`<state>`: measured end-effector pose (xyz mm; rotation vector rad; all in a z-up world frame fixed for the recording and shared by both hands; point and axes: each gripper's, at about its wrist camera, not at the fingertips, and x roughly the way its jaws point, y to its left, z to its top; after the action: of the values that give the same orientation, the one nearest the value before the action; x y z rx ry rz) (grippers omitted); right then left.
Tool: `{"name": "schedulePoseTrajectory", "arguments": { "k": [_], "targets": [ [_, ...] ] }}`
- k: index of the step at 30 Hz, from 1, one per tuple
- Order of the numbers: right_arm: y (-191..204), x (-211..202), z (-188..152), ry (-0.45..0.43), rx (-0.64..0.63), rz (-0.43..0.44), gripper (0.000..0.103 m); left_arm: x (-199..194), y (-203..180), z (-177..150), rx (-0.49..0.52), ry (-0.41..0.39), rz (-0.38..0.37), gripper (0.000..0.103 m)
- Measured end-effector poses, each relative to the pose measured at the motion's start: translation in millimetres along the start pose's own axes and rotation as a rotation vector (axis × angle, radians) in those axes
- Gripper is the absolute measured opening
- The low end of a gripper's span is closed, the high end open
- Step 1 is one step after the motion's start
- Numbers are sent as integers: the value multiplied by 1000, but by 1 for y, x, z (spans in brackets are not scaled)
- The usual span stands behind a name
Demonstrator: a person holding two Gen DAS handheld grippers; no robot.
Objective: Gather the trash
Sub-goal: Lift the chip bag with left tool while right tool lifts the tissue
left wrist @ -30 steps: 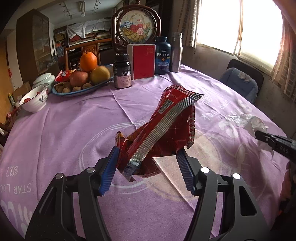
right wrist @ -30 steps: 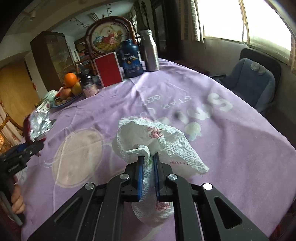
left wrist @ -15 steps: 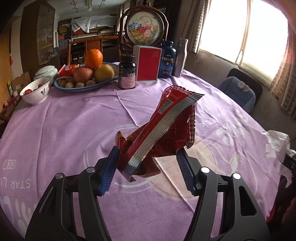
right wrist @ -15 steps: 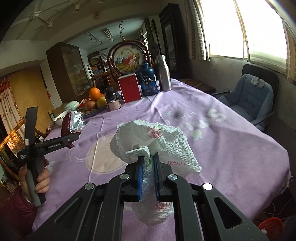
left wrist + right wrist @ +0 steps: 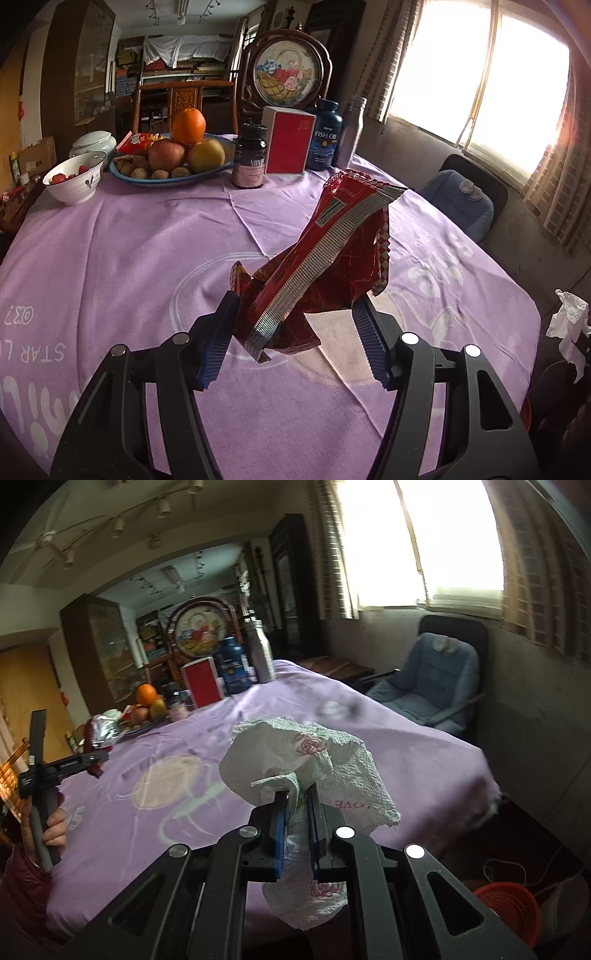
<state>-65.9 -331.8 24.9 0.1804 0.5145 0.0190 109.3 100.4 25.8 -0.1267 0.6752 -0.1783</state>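
My left fingers (image 5: 295, 336) clench a crinkly red foil wrapper (image 5: 325, 266) above the purple-clothed bench (image 5: 129, 258); bottles (image 5: 249, 157) and a fruit plate (image 5: 166, 181) stand far ahead. My right fingers (image 5: 297, 823) pinch a crumpled embossed tissue (image 5: 306, 760) beyond the bench edge, a red basket (image 5: 508, 904) on the floor lower right.

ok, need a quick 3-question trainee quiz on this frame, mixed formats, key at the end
1. True or false: the left gripper holds a red snack wrapper.
2. What is the right gripper shut on? A) orange B) crumpled paper towel C) steel bottle
3. Fill in: on the floor past the table's near corner stands a red ____.

Key:
1. True.
2. B, the crumpled paper towel.
3. Basket, beyond the purple tablecloth.
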Motion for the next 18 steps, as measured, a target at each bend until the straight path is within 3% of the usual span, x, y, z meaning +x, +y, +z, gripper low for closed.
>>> {"name": "schedulePoseTrajectory", "arguments": {
  "k": [8, 18],
  "targets": [
    [-82, -28, -44, 43, 82, -157, 12, 0, -32, -24, 100, 13, 20, 62],
    [-175, -35, -113, 228, 163, -335, 13, -5, -93, -42, 191, -3, -39, 62]
  ]
}}
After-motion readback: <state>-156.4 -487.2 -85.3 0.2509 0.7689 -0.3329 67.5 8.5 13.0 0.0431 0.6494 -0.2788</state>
